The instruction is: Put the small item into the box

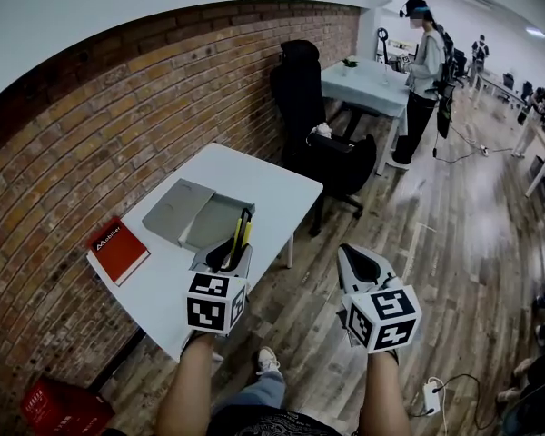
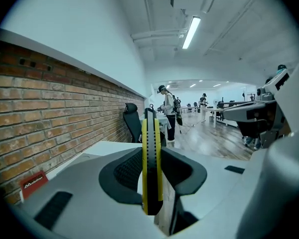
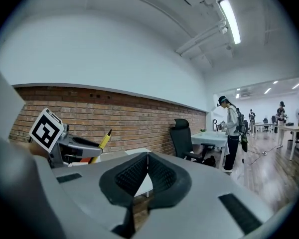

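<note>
A yellow and black utility knife (image 1: 238,234) stands upright between the jaws of my left gripper (image 1: 229,254), which is shut on it above the near edge of the white table (image 1: 272,184). In the left gripper view the knife (image 2: 150,133) fills the gap between the black pads of that gripper (image 2: 152,173). Just beyond it on the table lies the open grey box (image 1: 195,214), its lid folded out flat. My right gripper (image 1: 350,251) hangs over the wooden floor, right of the table. Its jaws (image 3: 147,176) are shut together with nothing in them.
A red book (image 1: 118,248) lies at the table's left edge. A black office chair (image 1: 309,107) stands past the table's far end, beside a second table (image 1: 368,84). A person (image 1: 424,71) stands there, with others farther back. A red crate (image 1: 64,407) sits on the floor.
</note>
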Motion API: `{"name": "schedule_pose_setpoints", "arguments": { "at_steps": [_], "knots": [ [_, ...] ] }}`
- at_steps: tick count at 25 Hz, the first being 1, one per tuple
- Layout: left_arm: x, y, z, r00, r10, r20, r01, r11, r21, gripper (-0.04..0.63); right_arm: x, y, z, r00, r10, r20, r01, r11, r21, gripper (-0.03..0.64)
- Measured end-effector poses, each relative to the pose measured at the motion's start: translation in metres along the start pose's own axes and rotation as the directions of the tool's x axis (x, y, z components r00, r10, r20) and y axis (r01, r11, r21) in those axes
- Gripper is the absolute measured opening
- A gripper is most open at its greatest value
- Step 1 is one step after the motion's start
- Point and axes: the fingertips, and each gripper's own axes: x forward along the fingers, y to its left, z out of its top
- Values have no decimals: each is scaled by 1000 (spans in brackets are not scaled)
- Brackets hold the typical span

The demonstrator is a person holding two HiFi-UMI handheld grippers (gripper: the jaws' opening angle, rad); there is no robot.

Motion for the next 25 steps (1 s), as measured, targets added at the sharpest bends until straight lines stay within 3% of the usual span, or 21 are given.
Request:
{"name": "schedule_pose_setpoints", "arguments": {
  "at_steps": [11,25],
  "knots": [
    [95,79,38,999,35,-3,-35,999,-41,129,130,-27,38,999,42,-25,-43,998,-38,21],
    [152,184,48,994,109,-17,-110,989,-100,129,253,-32,72,997,72,-31,-74,996,-51,21]
  ]
}}
